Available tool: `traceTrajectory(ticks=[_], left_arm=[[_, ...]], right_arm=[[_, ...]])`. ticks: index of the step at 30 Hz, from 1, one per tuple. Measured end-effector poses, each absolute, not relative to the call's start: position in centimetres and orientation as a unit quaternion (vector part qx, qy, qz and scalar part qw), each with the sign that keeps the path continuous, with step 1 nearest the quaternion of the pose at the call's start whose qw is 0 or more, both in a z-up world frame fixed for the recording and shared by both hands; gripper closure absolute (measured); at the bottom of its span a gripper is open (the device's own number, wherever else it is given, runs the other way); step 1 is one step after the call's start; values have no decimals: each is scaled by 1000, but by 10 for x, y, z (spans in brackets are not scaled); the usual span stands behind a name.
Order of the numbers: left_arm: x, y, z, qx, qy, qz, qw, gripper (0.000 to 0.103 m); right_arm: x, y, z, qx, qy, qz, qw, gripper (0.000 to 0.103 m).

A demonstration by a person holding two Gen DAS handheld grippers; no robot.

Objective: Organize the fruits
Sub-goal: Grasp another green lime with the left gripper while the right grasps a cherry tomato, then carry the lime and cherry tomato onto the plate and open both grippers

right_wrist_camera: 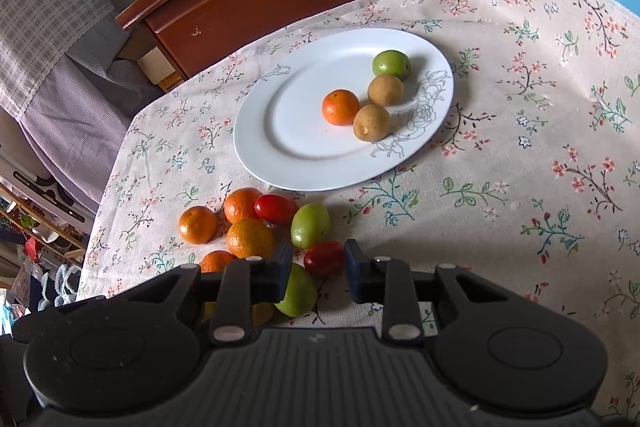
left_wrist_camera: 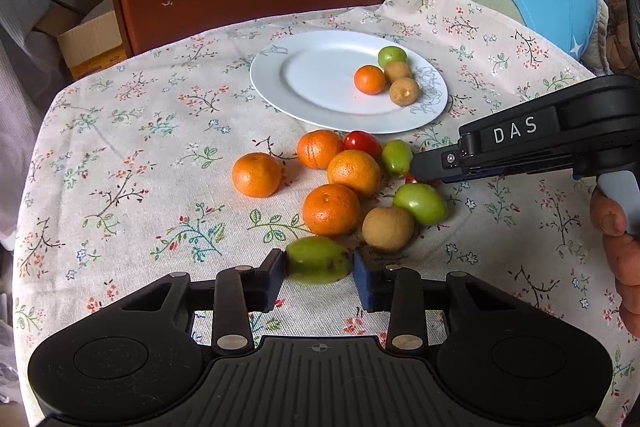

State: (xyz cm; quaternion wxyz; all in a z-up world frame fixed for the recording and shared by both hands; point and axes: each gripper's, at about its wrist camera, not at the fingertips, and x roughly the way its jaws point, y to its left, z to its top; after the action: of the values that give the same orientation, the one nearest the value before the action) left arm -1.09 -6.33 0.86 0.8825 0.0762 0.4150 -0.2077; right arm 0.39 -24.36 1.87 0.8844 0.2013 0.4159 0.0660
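Over the fruit pile, both hand-held grippers tilt downward, each clamping one fruit.

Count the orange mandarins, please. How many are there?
5. One mandarin on the plate lies on the white plate. Four lie on the cloth: leftmost mandarin, one near the plate rim, middle one, nearest one. None seems hidden.

Floral tablecloth [left_wrist_camera: 120,147], white plate [left_wrist_camera: 320,107], orange tangerines [left_wrist_camera: 256,174]
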Motion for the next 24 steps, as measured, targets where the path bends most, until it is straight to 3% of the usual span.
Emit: traceTrajectory(ticks=[10,19,24], left_arm=[[-10,-63,8,73,417,-205,882,68],[-10,-57,17,55,409,-201,889,69],[-9,-54,23,45,404,-201,891,69]], right_arm=[[4,-240,18,185,419,64,886,78],[3,-246,23,199,416,65,885,92],[3,-250,27,204,409,63,887,92]])
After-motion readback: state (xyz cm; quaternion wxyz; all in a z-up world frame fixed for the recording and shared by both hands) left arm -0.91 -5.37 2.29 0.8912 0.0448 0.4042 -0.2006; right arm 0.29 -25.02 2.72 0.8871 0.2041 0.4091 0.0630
